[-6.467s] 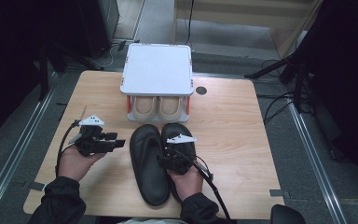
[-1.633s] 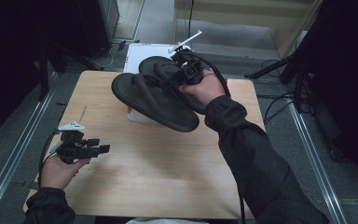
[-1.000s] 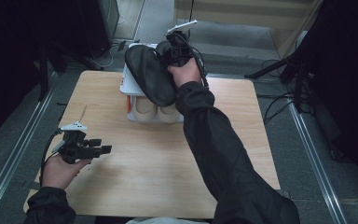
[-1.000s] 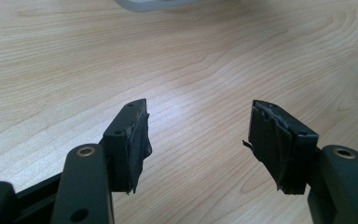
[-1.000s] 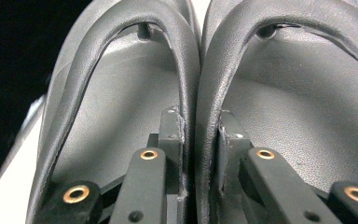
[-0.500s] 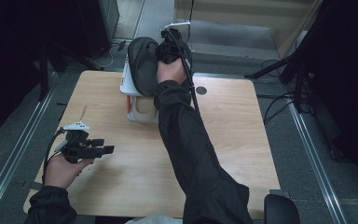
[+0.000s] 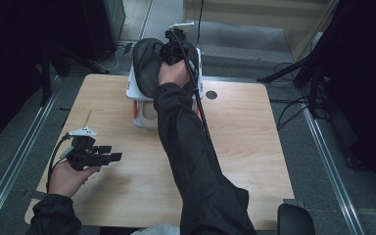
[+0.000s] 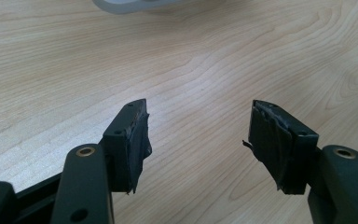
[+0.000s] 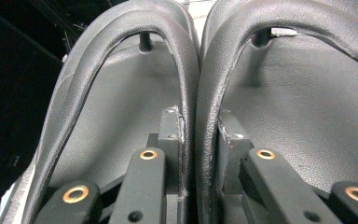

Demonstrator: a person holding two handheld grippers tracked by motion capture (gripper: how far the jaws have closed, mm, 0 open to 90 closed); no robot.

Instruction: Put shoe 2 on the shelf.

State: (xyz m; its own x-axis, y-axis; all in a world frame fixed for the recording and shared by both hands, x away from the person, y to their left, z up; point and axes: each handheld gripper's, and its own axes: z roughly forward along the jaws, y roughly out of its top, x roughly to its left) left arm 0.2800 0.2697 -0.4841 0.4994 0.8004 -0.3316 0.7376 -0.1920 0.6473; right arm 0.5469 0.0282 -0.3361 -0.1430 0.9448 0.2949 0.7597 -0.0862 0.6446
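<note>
A: Starting at the left, what is shown?

B: My left gripper [image 7: 108, 157] hangs low over the near-left part of the wooden counter [image 7: 254, 147]. In the left gripper view its jaws stand wide apart with nothing between them, and bare wood grain lies beneath.

A: And toward the middle?

B: A white shoe rack [image 7: 139, 103] stands at the far edge of the counter, with a pale shoe [image 7: 152, 110] lying in its open front. My right sleeve [image 7: 191, 147] stretches across the counter toward it.

A: Where is the pair of black flip-flops [image 7: 149, 66]?

B: Over the top of the rack, carried by my right gripper [image 7: 174, 49]. In the right gripper view, its jaws are nearly closed, pinching together the two inner straps [image 9: 192, 93], one from each flip-flop, so the soles hang side by side. Whether they touch the rack's top, I cannot tell.

A: Farther right?

B: A round cable hole [image 7: 211, 94] in the counter.
</note>
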